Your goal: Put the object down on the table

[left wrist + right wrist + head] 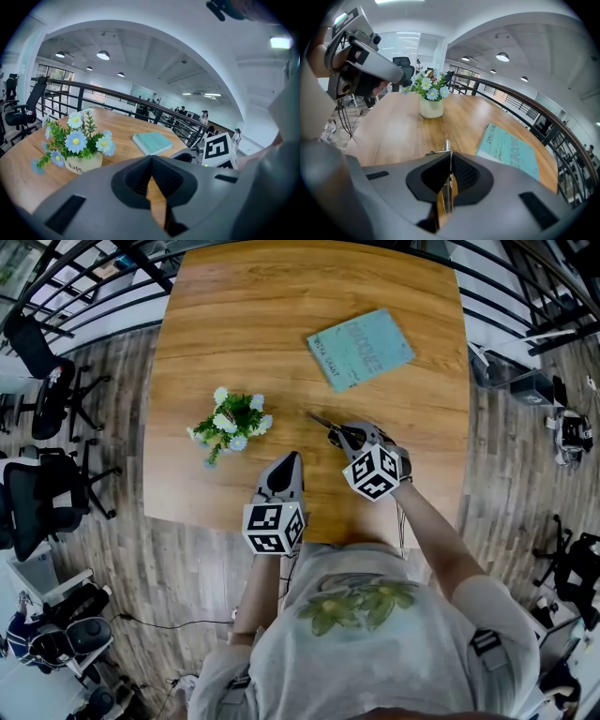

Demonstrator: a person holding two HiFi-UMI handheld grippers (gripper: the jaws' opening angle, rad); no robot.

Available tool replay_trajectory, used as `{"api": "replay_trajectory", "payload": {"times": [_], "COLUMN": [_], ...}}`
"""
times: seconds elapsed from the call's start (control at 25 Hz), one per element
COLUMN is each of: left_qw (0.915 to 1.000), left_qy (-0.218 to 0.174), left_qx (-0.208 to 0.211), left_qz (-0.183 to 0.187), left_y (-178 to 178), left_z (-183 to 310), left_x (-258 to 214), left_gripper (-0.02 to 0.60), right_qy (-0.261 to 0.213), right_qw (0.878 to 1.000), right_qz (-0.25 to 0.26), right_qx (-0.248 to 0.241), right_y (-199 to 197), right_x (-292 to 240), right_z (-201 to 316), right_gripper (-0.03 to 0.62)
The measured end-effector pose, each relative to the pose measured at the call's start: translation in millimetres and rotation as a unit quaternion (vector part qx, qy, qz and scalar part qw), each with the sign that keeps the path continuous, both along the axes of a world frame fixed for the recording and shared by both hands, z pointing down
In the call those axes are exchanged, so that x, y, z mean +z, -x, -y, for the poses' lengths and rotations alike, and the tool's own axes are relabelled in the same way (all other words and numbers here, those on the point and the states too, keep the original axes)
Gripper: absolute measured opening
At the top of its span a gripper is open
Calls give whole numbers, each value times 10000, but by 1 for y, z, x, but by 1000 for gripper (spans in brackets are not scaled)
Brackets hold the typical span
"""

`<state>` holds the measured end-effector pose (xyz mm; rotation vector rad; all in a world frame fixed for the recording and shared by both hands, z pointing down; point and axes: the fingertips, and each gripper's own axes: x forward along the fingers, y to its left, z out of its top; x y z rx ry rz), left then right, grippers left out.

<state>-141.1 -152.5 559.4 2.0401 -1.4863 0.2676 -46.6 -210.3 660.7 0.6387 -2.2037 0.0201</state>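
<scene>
Right gripper view: right gripper (449, 155) clamped on slim metal object (446, 146) over wooden table (393, 129); left gripper (151, 160) closed, empty, near flower pot (83, 162).

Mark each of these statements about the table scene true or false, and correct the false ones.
1. The right gripper is shut on a thin metal object. True.
2. The left gripper holds the book. False: the left gripper is shut on nothing, and the book lies flat on the table.
3. The flower pot stands upright on the table. True.
4. The book touches the flower pot. False: bare wood lies between them.
</scene>
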Motion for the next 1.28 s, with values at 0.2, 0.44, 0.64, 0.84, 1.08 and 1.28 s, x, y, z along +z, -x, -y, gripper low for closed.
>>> {"api": "replay_trajectory", "payload": {"times": [0.2,0.44,0.64,0.84,1.08,1.28], "left_qw": [10000,10000,10000,9999,9999,9999], "left_qy": [31,42,65,91,91,103], "left_qx": [3,30,10,30,38,51], "left_qz": [-27,-33,-58,-69,-90,-97], "left_y": [-2,-4,-4,-5,-5,-5], "left_z": [-2,-2,-3,-4,-2,-2], "left_x": [3,3,4,7,5,6], "left_gripper": [14,14,14,14,14,14], "right_qy": [-55,-53,-48,-9,90,176], "right_qw": [9999,10000,10000,10000,9998,9996], "right_qz": [-73,-37,-13,26,45,16], "right_qx": [-59,-42,-70,-65,-156,-228], "right_y": [0,0,1,3,7,10], "right_x": [5,5,6,8,10,18], "right_z": [-2,-4,-8,-12,-20,-29], "right_gripper": [18,20,21,26,35,44]}}
